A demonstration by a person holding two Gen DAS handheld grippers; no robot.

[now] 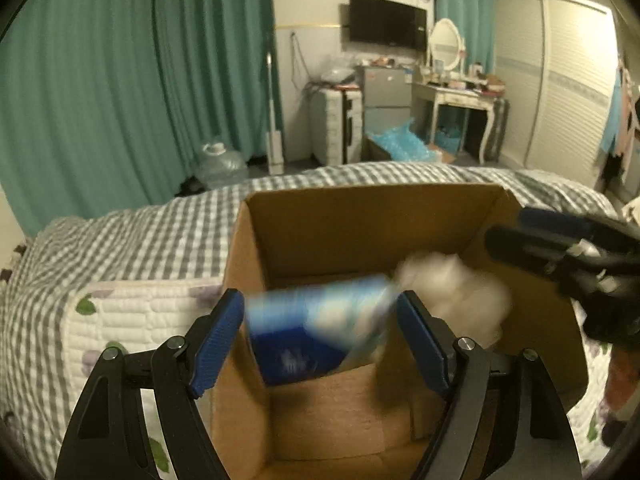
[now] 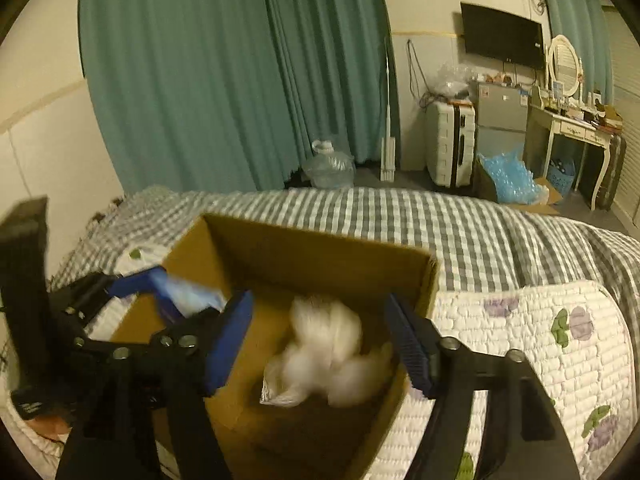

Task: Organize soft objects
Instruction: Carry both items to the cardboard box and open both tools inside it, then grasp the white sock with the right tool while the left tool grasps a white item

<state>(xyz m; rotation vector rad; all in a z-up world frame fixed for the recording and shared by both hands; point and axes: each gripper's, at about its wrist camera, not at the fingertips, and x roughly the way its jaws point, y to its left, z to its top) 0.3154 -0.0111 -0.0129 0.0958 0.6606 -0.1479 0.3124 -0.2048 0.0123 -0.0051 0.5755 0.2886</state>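
An open cardboard box [image 1: 360, 216] [image 2: 320, 248] stands on the bed. My left gripper [image 1: 320, 336] is open above the box, and a blurred blue and white soft pack [image 1: 316, 328] lies between its fingers, inside the box. It also shows in the right wrist view [image 2: 188, 296], beside the left gripper [image 2: 168, 300]. My right gripper [image 2: 320, 340] is open above the box, over a blurred white fluffy object [image 2: 328, 352] inside it, which also shows in the left wrist view [image 1: 456, 292]. The right gripper [image 1: 560, 248] shows at the box's right side.
The bed has a grey checked cover [image 2: 480, 232] and a white quilted floral pillow or quilt [image 1: 132, 320] [image 2: 540, 340] beside the box. Beyond the bed are teal curtains [image 1: 120, 80], a water jug [image 1: 220, 164], a suitcase [image 2: 448, 144] and a dressing table [image 1: 460, 100].
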